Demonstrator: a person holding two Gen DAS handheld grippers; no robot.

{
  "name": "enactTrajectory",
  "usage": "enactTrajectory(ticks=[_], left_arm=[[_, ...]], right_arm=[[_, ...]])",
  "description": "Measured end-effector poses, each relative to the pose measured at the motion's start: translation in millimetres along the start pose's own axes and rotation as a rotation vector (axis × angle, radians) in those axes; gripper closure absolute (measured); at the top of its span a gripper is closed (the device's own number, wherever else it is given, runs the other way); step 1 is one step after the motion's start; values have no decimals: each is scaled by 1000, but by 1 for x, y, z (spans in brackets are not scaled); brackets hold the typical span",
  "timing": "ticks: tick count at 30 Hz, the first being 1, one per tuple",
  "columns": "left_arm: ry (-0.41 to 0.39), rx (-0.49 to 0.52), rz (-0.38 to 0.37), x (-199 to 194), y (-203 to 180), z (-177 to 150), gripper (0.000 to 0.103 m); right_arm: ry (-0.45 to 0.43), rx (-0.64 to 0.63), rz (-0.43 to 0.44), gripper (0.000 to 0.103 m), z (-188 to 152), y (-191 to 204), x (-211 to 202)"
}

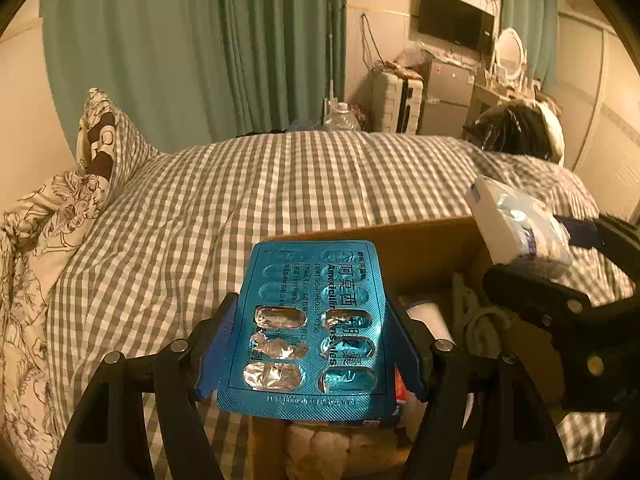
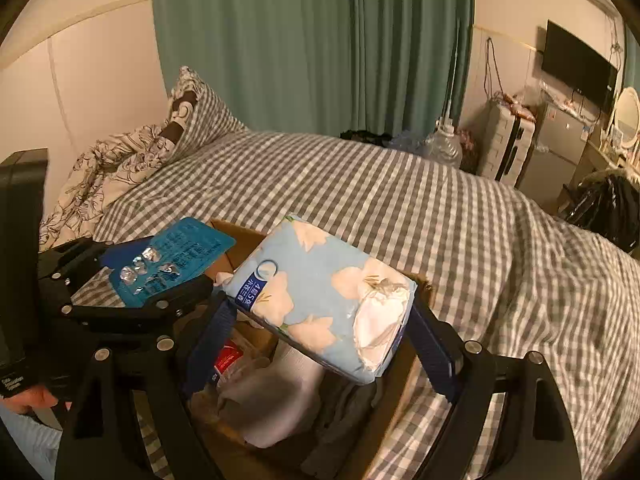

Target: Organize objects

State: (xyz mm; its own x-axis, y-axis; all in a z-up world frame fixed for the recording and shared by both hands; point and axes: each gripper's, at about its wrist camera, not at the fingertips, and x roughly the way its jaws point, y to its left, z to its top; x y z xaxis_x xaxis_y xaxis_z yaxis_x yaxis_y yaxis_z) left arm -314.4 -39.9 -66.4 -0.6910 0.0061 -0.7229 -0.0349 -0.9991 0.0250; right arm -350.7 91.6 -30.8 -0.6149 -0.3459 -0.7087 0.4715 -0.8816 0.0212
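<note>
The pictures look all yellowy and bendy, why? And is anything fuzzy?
Left wrist view: warm lamp-like light tints everything, the fisheye lens bows the grey-and-white checked bedspread, and the blue foil pill blister pack glints. Right wrist view: same tint, and the checked cloth smears at the right edge.

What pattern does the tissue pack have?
The tissue pack is light blue with pale flowers, clearest in the right wrist view.

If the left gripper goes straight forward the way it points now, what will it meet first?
Probably the open cardboard box just ahead: the left gripper, gripping the blue blister pack, points down toward it. Depth is unclear.
</note>
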Motion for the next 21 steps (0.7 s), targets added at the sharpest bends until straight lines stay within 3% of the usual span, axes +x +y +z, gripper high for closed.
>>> enactTrajectory(ticks=[3,7,9,14,18,19,21], left_arm=[[4,-3,-13,3,0,-4,30],[6,-24,-24,2,0,-8,9],[-9,-22,-25,-2,-1,-7,9],[-32,-30,-20,-20,-7,1,9],[-97,-22,-4,-55,-18,13,7],[-119,-15,4,-66,-20,16,0],[-172,-5,27,-88,-23,22,0]], right_arm=[[10,3,-11,18,3,0,6],[10,8,-12,10,1,-1,4],[-23,11,-25,3,1,1,-6],[-90,32,-44,0,4,0,-39],[-146,37,-95,0,7,-2,-75],[-160,40,-102,0,9,-3,-84],[-194,50,-113,0,11,-4,-106]])
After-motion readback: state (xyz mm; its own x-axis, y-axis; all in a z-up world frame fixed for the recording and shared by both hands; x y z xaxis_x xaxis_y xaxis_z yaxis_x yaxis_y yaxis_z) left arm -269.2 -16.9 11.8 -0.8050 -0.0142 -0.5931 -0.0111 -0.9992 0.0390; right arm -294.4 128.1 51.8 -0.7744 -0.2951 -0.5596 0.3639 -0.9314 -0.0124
